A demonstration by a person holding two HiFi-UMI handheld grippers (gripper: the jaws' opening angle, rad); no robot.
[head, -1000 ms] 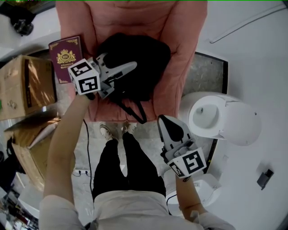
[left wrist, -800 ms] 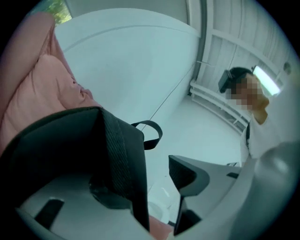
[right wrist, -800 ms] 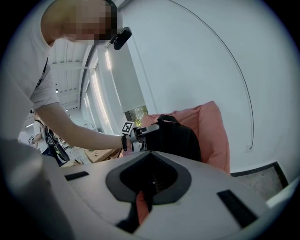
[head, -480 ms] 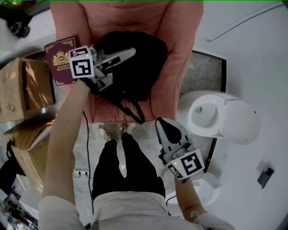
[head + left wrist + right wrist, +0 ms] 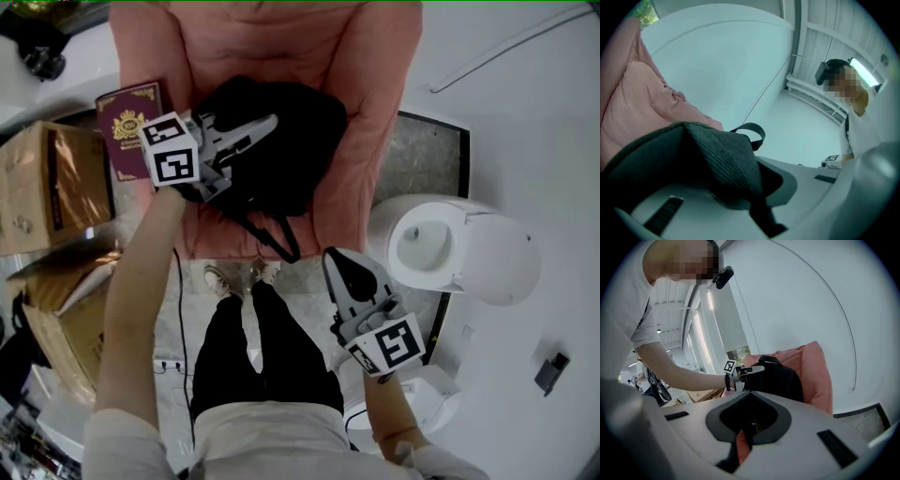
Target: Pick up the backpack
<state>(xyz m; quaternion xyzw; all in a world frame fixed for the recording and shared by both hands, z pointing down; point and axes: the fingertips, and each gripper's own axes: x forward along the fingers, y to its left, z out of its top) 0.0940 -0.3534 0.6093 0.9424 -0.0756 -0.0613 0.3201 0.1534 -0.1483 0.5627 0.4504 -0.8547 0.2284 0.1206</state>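
A black backpack (image 5: 291,141) lies on the seat of a pink armchair (image 5: 375,112), its straps hanging over the front edge. My left gripper (image 5: 265,127) reaches level over the bag's upper left part. Its jaws have just been closing, and in the left gripper view (image 5: 754,197) they pinch a fold of the backpack's ribbed black fabric (image 5: 712,154). A strap loop (image 5: 752,131) stands up behind that fold. My right gripper (image 5: 342,261) hangs in front of the chair, clear of the bag, jaws together and empty (image 5: 747,427). From there the backpack (image 5: 780,378) shows beyond it.
A maroon passport (image 5: 127,127) lies at the chair's left arm. Cardboard boxes (image 5: 47,183) stand further left. A white rounded unit (image 5: 459,248) sits to the right of the chair. The person's legs (image 5: 262,347) stand just before the chair's front edge.
The left gripper's jaws, open over the backpack a second ago, have closed onto its fabric. The left hand shifted slightly. The right gripper has kept still.
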